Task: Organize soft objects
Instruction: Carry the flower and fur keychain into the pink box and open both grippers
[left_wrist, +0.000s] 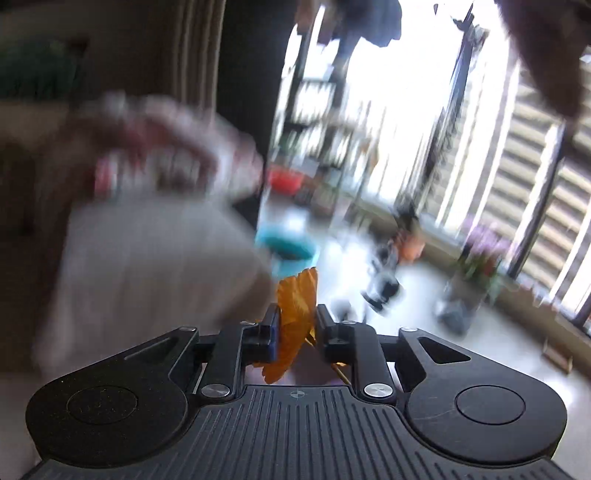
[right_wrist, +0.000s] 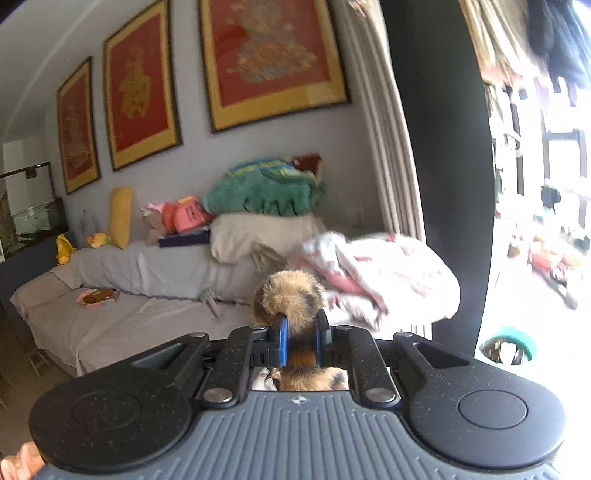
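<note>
My left gripper (left_wrist: 296, 325) is shut on an orange soft toy part (left_wrist: 297, 306) that sticks up between the fingers; the view is motion-blurred. My right gripper (right_wrist: 300, 334) is shut on a furry brown-and-black plush toy (right_wrist: 290, 295), held in the air in front of the sofa (right_wrist: 129, 325). More soft toys lie on the sofa: a yellow pillow (right_wrist: 120, 216), pink plush toys (right_wrist: 184, 218) and a small yellow toy (right_wrist: 63, 249).
A white-and-pink quilt (right_wrist: 380, 277) lies on the sofa's right end, blurred in the left wrist view (left_wrist: 155, 229). A green blanket (right_wrist: 264, 192) sits on a beige pillow (right_wrist: 258, 234). A teal bin (left_wrist: 290, 251) stands on the floor by the balcony, also in the right wrist view (right_wrist: 511, 343).
</note>
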